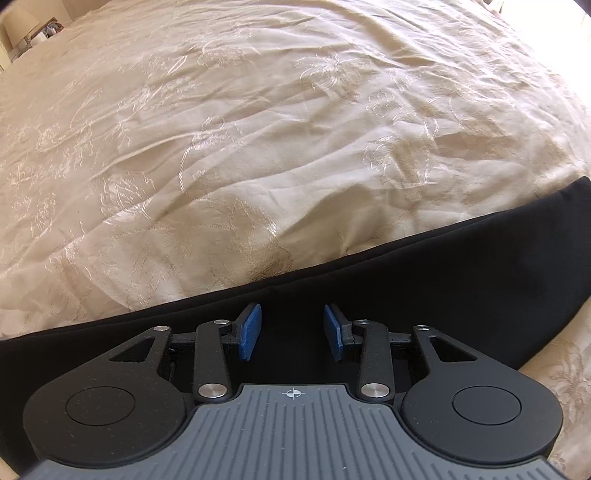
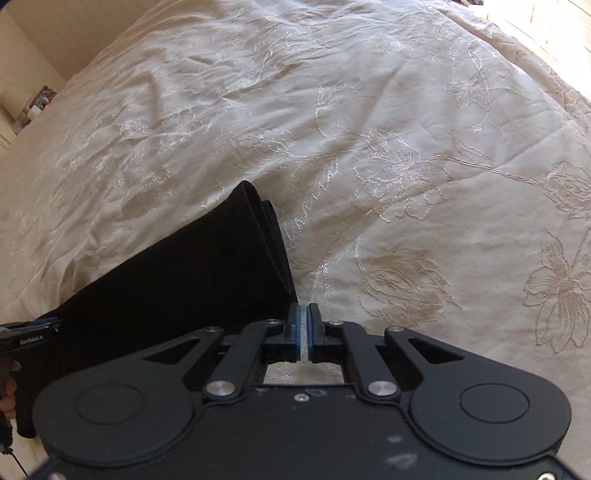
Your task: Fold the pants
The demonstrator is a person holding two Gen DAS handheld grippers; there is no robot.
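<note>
Black pants [image 1: 424, 273] lie folded lengthwise on a cream embroidered bedspread [image 1: 258, 129]. In the left wrist view they run as a long band from lower left to right. My left gripper [image 1: 292, 330] is open, its blue pads spread over the black fabric, holding nothing. In the right wrist view the pants [image 2: 192, 273] end in layered leg hems [image 2: 271, 229]. My right gripper [image 2: 303, 328] is nearly shut with a thin gap, just right of the hem's near corner. It holds nothing that I can see. The left gripper [image 2: 33, 332] shows at the far left edge.
The bedspread [image 2: 406, 166] spreads wide beyond and to the right of the pants. A wall and small clutter [image 2: 37, 103] lie at the far left past the bed edge. Bright floor [image 2: 535, 29] shows at the top right.
</note>
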